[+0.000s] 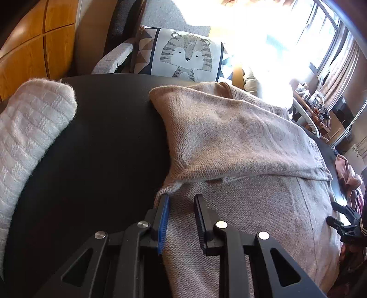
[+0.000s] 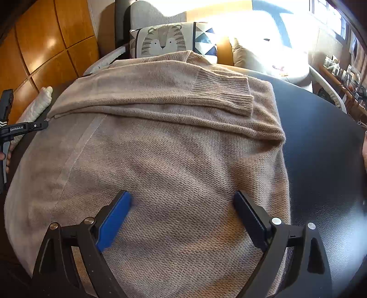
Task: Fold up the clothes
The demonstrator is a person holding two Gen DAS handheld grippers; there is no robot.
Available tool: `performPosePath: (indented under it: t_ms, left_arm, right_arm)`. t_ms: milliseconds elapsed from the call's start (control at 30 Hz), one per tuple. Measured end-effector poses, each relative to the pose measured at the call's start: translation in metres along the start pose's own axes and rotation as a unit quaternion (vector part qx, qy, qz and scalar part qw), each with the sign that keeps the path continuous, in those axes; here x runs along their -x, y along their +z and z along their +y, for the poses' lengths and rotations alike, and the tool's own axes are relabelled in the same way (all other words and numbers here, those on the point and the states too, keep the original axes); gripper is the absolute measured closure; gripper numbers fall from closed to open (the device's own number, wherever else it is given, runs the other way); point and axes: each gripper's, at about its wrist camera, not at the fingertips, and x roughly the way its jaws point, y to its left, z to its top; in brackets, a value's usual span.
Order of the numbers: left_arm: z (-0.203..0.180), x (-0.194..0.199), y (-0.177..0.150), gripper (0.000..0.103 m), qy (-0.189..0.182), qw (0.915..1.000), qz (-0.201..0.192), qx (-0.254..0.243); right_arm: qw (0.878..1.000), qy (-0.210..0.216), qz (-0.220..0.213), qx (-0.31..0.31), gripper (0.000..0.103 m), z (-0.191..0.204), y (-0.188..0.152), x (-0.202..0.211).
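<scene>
**Beige sweater on a dark round table, sitting-room setting**

A beige knitted sweater (image 2: 160,160) lies spread over the black round table (image 2: 321,172), one ribbed-cuff sleeve (image 2: 220,94) folded across its upper part. A white knitted garment (image 1: 29,128) rests on the table's left side. Behind stand a grey armchair (image 1: 160,13) with a tiger-print cushion (image 1: 185,55), orange wooden wall panels (image 2: 45,45) and a sunlit window (image 1: 325,29). The left gripper (image 1: 181,199), jaws narrowly parted, sits at the sweater's left edge, pinching nothing visible. The right gripper (image 2: 183,197) hovers spread wide above the sweater's body.
</scene>
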Motion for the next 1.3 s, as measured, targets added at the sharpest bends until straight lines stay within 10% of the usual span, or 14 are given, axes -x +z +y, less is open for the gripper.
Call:
performPosePath:
  t_ms: [400,633,1033,1300]
  left_arm:
    - [-0.037,-0.01,0.012,0.076,-0.017,0.9995,0.008,-0.024]
    - [-0.018,-0.013,0.01,0.077,-0.018,0.9997,-0.007,-0.012]
    - [-0.036,0.003,0.01,0.077,-0.007,0.9986,-0.005,-0.052]
    - [-0.04,-0.013,0.029,0.077,-0.004,0.9986,-0.019,-0.05]
  right_arm:
    - [0.995,0.071,-0.029,-0.061,0.009,-0.034,0.043,-0.01]
    - [0.99,0.052,-0.04,-0.123,0.009,-0.087,0.023,-0.012]
    - [0.998,-0.027,-0.049,-0.008,0.01,-0.037,0.038,0.004]
    - [0.999,-0.034,-0.002,-0.041,0.009,-0.045,0.056,-0.037]
